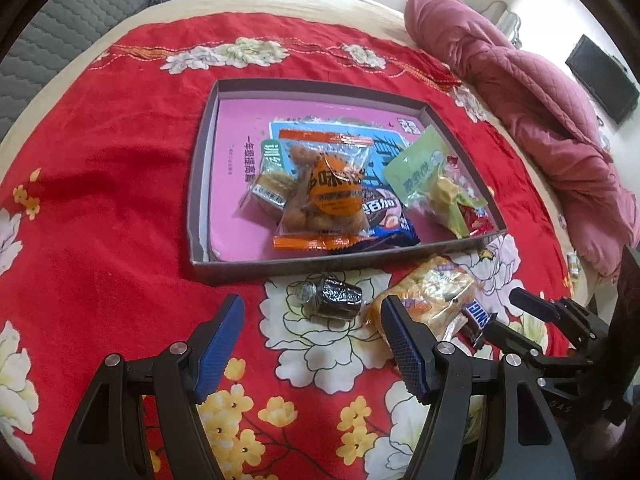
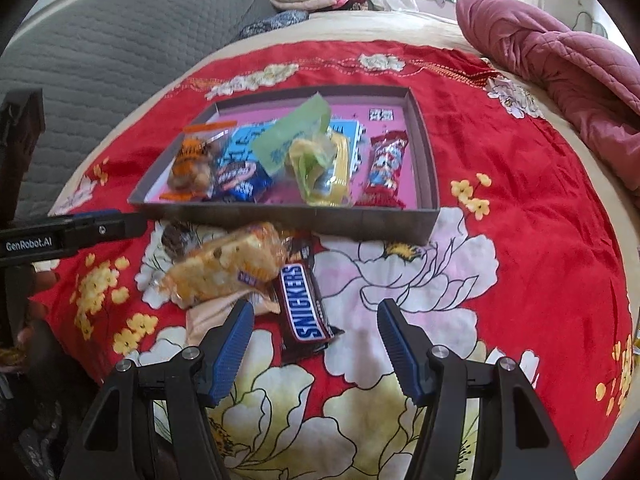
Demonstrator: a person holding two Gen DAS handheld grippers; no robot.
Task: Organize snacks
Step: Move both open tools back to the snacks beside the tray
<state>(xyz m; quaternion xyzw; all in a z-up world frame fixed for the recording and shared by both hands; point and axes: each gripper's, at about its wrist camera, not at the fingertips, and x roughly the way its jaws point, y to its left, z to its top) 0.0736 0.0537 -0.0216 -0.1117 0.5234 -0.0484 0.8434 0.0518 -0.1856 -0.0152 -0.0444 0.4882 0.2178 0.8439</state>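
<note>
A: Where do we stand with our right gripper (image 2: pixel 316 316)?

B: Its jaws are spread wide with nothing between them. The chocolate bar (image 2: pixel 305 305) lies flat on the red blanket (image 2: pixel 520 240) just ahead of the fingertips, a little toward the left finger, its long side running away from us. We judge that the wide gap is there so the fingers can drop on either side of it.

A: And our left gripper (image 1: pixel 312 308)?

B: Also gaping and empty. The small dark candy (image 1: pixel 336 300) sits just beyond the tips, between the lines of the two fingers, so it is lined up for a pinch.

A: What lies to the side?

B: The yellow cake packet (image 2: pixel 228 268) rests just past the right gripper's left finger, touching the chocolate bar, with one end of the bar tucked beside it. That crowding may be why we come at the bar from its free end.

A: And further out?

B: The shallow box (image 2: pixel 430 208) sits straight ahead, beyond the loose snacks, its low near wall facing us. Inside we see the orange nut bag (image 1: pixel 324 192), the green bag (image 1: pixel 424 172) and the red packet (image 2: pixel 386 168) already gathered; three snacks remain outside.
</note>
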